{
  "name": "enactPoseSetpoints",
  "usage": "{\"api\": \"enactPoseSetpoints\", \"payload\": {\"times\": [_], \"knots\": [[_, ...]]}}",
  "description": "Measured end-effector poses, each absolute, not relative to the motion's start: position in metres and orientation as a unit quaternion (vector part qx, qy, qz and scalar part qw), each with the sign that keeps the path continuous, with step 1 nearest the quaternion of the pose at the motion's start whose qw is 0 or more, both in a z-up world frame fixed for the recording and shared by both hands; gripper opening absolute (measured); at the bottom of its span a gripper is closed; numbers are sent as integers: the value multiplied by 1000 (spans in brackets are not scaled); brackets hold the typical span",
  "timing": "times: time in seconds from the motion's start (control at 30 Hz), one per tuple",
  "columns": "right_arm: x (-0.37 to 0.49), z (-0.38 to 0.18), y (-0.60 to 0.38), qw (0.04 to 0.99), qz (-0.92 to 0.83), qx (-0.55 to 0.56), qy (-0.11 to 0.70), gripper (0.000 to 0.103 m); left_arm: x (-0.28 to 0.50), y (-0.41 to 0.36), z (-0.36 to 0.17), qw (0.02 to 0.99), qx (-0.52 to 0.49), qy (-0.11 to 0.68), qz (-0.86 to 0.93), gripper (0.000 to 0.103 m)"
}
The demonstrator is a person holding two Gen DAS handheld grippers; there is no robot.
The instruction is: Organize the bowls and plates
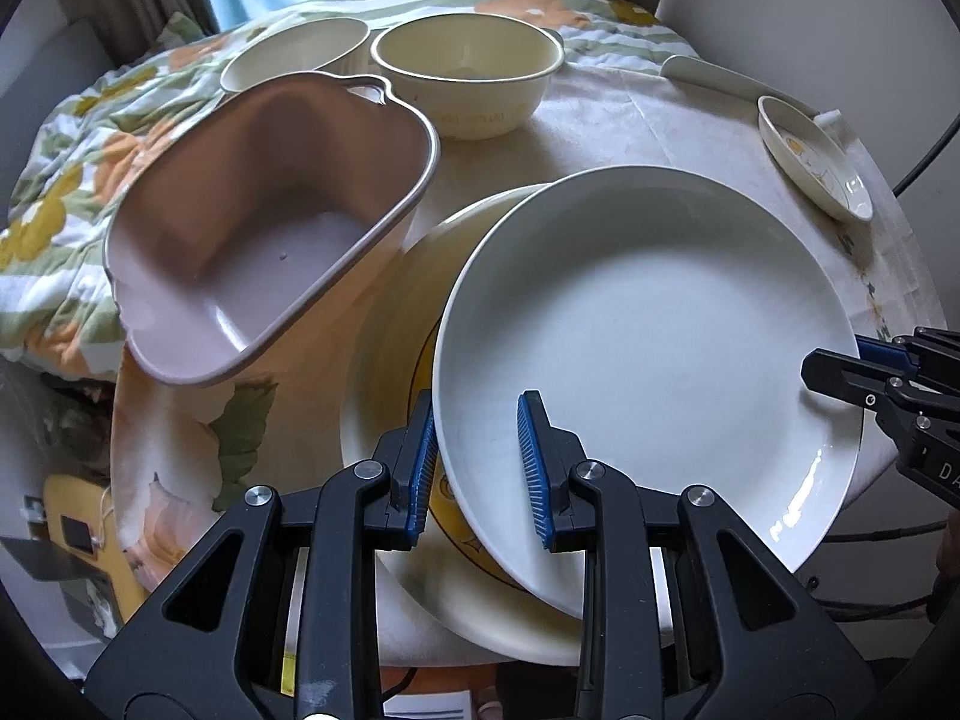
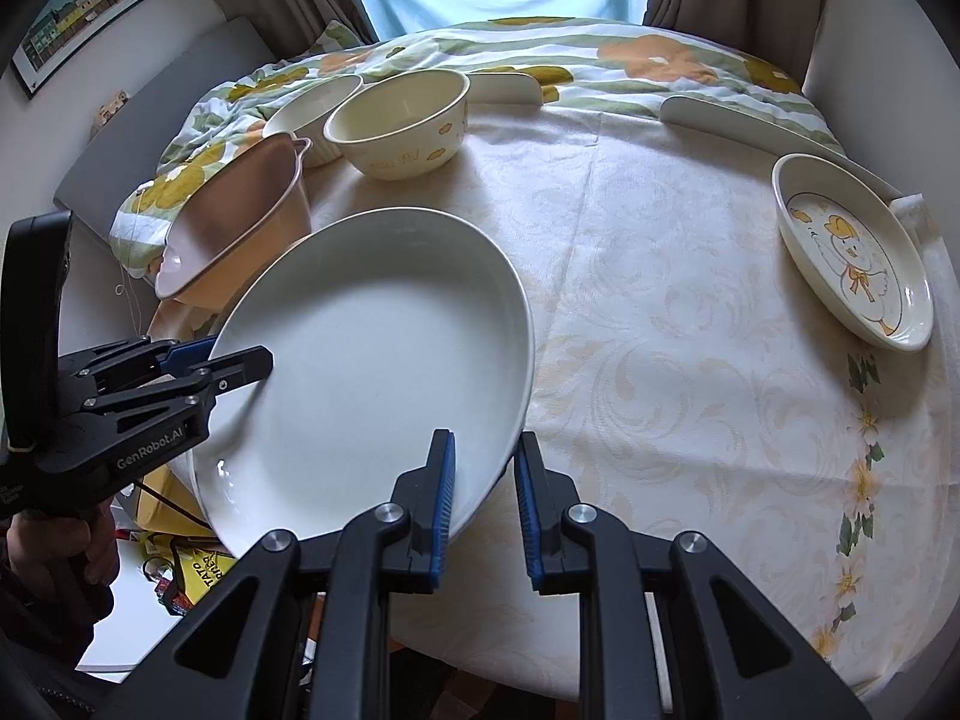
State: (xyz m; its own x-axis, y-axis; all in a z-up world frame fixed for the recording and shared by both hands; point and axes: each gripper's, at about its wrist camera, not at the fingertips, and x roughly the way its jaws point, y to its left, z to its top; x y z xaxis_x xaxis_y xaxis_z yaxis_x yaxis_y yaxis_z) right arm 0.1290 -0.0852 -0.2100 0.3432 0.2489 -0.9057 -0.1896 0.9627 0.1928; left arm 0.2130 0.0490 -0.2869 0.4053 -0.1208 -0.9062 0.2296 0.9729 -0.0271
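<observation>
White plate [image 1: 648,348] clamped at opposite rims by left hand-held gripper [image 1: 477,468] and right hand-held gripper [image 2: 483,504].

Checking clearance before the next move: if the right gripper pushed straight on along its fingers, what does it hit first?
The right gripper is already clamped on the rim of the large plain white plate. Beyond that rim, the line probably meets the cream patterned tablecloth; depth is unclear.

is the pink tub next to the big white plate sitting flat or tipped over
Tipped. The pink tub leans with its opening facing the cameras, so its bare inside shows. It looks empty.
</observation>
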Motion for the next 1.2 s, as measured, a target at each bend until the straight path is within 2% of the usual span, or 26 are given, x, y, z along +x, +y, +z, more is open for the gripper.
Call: {"api": "enactPoseSetpoints", "payload": {"times": [0.43,0.97,1.2], "knots": [[130,-210,-68,823,145,-38,548,18,205,28,-294,842,172,507,-60,24],[130,-216,-42,827,147,-122,528,18,199,30,-288,848,206,488,-31,24],[130,-215,-45,829,147,-111,529,18,200,32,-288,849,197,489,-33,24]]}}
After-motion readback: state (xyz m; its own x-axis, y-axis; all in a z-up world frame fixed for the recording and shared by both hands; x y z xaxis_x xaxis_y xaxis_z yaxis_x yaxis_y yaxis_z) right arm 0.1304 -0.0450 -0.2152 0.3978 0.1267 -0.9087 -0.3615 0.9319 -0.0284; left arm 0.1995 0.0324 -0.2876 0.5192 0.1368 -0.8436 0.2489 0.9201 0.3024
